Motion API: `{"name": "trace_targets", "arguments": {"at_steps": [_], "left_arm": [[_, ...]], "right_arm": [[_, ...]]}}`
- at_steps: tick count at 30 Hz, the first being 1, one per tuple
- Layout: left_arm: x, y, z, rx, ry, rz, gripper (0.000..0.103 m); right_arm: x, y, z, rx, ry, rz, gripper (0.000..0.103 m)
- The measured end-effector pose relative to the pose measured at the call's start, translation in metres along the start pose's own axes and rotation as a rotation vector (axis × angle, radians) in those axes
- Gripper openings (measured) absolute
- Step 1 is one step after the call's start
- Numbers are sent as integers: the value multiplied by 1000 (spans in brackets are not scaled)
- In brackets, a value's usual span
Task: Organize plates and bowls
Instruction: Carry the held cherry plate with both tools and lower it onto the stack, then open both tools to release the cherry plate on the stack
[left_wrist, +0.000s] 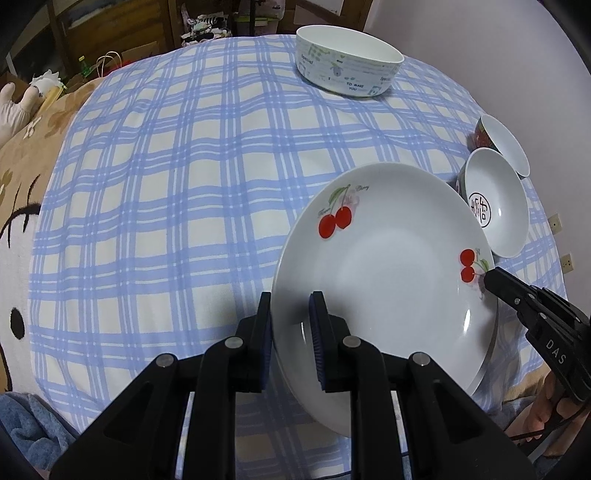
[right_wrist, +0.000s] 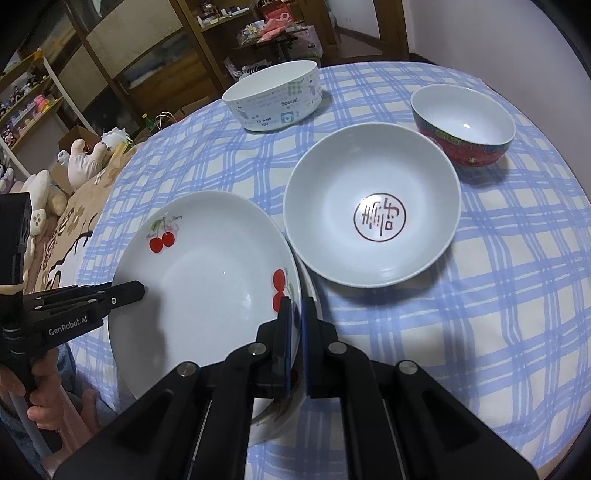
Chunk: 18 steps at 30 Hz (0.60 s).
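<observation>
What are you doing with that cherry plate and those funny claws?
A person is tidying dishes on the checked tablecloth. Both claws grip the cherry plate at once: the left claw on one rim, the right claw on the opposite rim. It seems to sit on another plate beneath. Three bowls wait nearby: a white bowl, a red bowl and a big printed bowl.

place: home | signs: checked tablecloth (left_wrist: 166, 206), plush toys (right_wrist: 88, 155), cluttered wooden shelves (right_wrist: 33, 103)
</observation>
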<state>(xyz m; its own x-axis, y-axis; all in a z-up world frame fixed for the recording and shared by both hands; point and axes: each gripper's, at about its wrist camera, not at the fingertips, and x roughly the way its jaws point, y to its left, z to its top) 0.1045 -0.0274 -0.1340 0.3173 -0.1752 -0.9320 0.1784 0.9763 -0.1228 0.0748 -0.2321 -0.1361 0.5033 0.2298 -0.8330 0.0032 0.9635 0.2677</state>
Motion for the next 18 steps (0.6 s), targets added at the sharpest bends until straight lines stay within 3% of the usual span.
{"name": "trace_targets", "arguments": {"at_steps": [18], "left_arm": [[0, -4, 1, 43, -10, 18, 20]], "right_arm": [[-2, -1, 6, 7, -25, 19, 7]]}}
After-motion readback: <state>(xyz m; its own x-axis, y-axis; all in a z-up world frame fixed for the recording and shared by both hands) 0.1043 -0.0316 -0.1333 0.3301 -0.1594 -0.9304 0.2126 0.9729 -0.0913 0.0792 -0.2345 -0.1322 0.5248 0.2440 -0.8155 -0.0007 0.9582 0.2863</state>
